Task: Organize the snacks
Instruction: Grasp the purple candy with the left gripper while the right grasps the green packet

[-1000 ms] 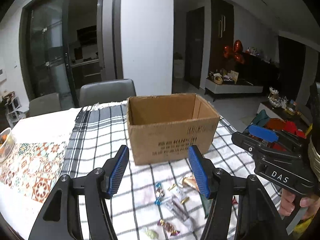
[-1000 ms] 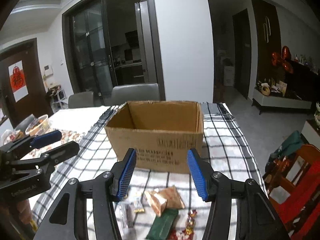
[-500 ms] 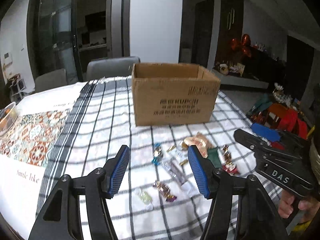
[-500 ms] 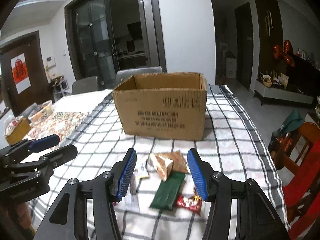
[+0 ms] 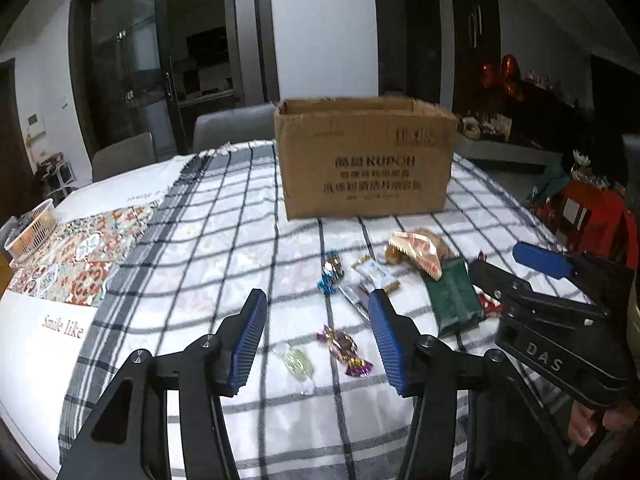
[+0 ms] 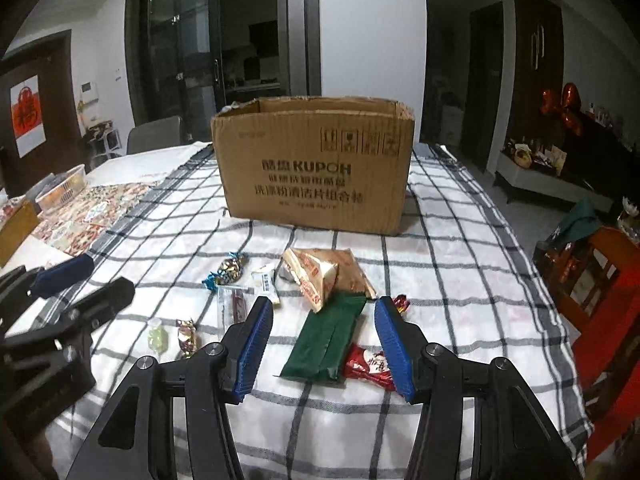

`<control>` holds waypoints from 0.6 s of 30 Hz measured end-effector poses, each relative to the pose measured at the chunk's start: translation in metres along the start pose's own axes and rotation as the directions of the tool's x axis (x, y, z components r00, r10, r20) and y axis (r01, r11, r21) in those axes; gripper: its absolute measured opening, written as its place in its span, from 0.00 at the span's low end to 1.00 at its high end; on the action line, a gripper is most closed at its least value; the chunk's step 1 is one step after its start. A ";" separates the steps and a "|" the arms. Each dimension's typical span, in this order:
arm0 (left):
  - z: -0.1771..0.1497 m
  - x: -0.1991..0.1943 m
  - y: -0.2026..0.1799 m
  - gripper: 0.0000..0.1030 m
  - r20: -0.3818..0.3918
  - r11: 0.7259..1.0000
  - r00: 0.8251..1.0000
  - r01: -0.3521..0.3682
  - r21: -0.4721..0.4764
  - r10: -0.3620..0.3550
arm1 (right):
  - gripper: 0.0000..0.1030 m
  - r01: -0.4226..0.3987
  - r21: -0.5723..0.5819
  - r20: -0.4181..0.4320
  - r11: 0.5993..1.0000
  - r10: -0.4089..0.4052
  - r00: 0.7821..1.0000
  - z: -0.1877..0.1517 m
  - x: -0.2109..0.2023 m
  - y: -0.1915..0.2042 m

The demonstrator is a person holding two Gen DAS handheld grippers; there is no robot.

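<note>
You see a dim room under cool overhead light: the checked cloth [image 6: 460, 280] on the counter glows brightest while doorways fall to black. Fisheye bending curves the walls, corners vignette dark, and the left view's candies [image 5: 344, 350] smear with slight motion blur.

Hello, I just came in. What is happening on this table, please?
A person holds a two-finger tool in each hand over a checked tablecloth. Loose snacks lie in front of an open cardboard box. The right tool hangs above a green packet, jaws open. The left tool hangs above a purple-wrapped candy and a pale green candy, its jaws closing with nothing gripped. No snack is held yet.
</note>
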State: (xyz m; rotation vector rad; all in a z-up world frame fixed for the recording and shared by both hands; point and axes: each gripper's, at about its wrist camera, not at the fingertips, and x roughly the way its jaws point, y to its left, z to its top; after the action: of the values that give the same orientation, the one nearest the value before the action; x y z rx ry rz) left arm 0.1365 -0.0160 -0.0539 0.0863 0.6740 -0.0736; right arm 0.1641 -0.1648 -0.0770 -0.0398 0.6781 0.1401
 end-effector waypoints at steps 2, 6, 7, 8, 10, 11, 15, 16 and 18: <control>-0.004 0.008 -0.002 0.48 -0.025 1.000 1.000 0.011 -0.008 -0.011 | 0.53 0.006 0.003 -0.015 1.000 -0.005 1.000 -0.003 0.007 0.000; -0.011 0.026 -0.005 0.44 -0.089 0.999 0.995 0.031 -0.033 -0.034 | 0.53 0.019 -0.002 -0.040 1.000 -0.019 0.999 -0.008 0.018 0.001; -0.013 0.030 -0.006 0.44 -0.098 0.999 0.994 0.035 -0.036 -0.038 | 0.53 0.015 0.001 -0.052 1.000 -0.015 0.999 -0.009 0.022 0.001; -0.014 0.032 -0.007 0.44 -0.105 0.999 0.994 0.035 -0.037 -0.038 | 0.53 0.012 0.003 -0.063 1.000 -0.012 0.998 -0.010 0.025 0.001; -0.016 0.039 -0.008 0.44 -0.123 0.998 0.991 0.046 -0.041 -0.050 | 0.53 0.011 0.014 -0.077 1.000 -0.010 0.997 -0.011 0.032 -0.001; -0.016 0.042 -0.009 0.44 -0.132 0.998 0.990 0.048 -0.046 -0.054 | 0.53 0.017 0.014 -0.082 1.000 -0.015 0.996 -0.011 0.034 -0.002; -0.021 0.054 -0.009 0.41 -0.165 0.997 0.984 0.053 -0.057 -0.062 | 0.53 0.035 0.018 -0.100 0.999 -0.033 0.994 -0.011 0.045 -0.004; -0.022 0.057 -0.009 0.40 -0.178 0.997 0.982 0.055 -0.061 -0.065 | 0.53 0.034 0.021 -0.108 0.999 -0.032 0.994 -0.012 0.048 -0.005; -0.024 0.061 -0.007 0.39 -0.188 0.996 0.980 0.053 -0.072 -0.066 | 0.53 0.035 0.018 -0.119 0.999 -0.033 0.992 -0.013 0.052 -0.004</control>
State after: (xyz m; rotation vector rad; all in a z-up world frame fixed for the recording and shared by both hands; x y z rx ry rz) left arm 0.1684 -0.0231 -0.1112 0.0088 0.8693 -0.1015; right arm 0.1966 -0.1640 -0.1194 -0.0407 0.7967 0.0989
